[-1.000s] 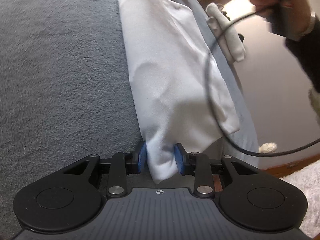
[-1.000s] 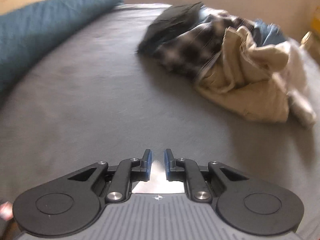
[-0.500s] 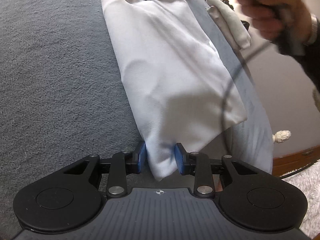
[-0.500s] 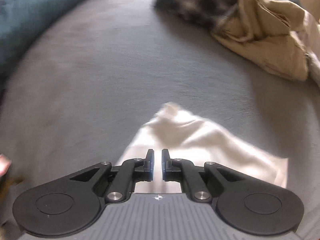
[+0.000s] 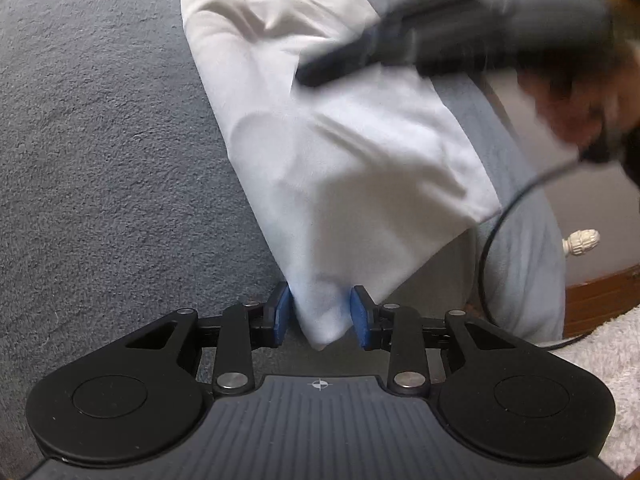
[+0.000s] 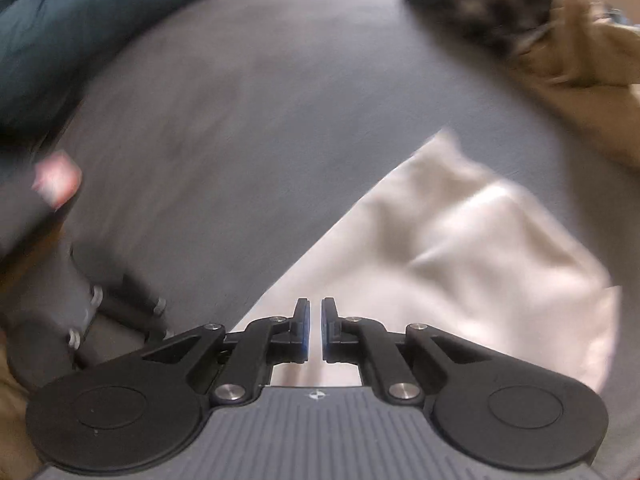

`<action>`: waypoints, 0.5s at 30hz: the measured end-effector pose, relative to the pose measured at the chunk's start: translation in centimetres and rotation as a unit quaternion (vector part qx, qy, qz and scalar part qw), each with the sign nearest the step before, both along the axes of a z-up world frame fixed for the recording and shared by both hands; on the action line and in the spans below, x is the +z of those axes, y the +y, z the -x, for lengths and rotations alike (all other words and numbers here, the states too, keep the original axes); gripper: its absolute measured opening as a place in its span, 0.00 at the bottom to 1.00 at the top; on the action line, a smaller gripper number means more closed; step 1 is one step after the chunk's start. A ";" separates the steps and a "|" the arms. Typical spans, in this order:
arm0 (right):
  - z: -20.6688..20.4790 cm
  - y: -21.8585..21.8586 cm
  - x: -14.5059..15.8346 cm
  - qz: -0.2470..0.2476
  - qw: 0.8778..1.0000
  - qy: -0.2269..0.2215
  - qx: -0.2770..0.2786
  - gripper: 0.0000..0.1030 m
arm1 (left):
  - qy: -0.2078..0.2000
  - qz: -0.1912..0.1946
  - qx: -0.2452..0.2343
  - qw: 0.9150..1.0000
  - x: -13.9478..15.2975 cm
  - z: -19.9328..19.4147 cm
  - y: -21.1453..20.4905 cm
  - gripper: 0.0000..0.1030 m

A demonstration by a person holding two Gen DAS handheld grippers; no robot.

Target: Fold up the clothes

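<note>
White cloth (image 5: 320,152), smooth and folded, corner clamped in left fingers (image 5: 280,312); right fingers (image 6: 304,328) clenched, empty.

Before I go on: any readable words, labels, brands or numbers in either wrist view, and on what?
None readable in either view.
Left gripper: only a small crosshair mark on its body, no letters.
Right gripper: the same crosshair mark, no letters.
White garment: no tag or print visible.
Pile of clothes: too blurred to tell.
</note>
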State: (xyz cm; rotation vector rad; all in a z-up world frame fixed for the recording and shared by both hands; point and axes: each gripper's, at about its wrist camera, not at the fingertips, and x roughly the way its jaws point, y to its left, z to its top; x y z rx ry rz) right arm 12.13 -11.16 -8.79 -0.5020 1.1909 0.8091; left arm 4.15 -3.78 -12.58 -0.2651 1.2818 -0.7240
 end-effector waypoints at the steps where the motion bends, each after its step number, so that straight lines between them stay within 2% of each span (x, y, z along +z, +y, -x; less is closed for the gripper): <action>1: 0.6 0.1 -1.4 0.004 1.000 -0.007 0.001 0.02 | 0.001 -0.004 -0.002 1.000 -0.1 -0.1 -0.2 0.31; 3: 0.6 -0.3 -1.8 -0.020 0.999 -0.020 -0.017 0.01 | 0.002 -0.009 -0.008 1.000 -0.1 -0.2 -0.7 0.31; 5: 0.4 -1.0 0.4 -0.036 0.998 -0.020 -0.038 0.03 | 0.001 -0.008 -0.015 1.000 0.0 -0.2 -1.0 0.31; 7: 1.7 -2.0 2.9 -0.051 0.998 -0.043 -0.014 0.03 | -0.001 -0.010 -0.014 1.000 0.0 -0.1 -1.2 0.32; 9: 2.8 -2.8 4.0 -0.076 0.996 -0.035 0.007 0.03 | -0.002 -0.013 -0.012 1.000 0.0 -0.1 -1.5 0.32; 12: 4.4 -2.9 1.5 -0.073 0.997 -0.007 0.010 0.03 | -0.006 -0.020 -0.018 1.000 -0.3 0.3 -2.1 0.33; 14: 5.3 -2.9 -2.0 -0.054 0.998 -0.021 -0.003 0.00 | -0.003 -0.034 -0.029 0.999 -0.5 0.1 -2.5 0.33; 15: 5.6 -3.1 -2.5 -0.054 0.998 -0.025 -0.011 0.00 | -0.005 -0.036 -0.031 0.999 -0.5 0.2 -2.6 0.33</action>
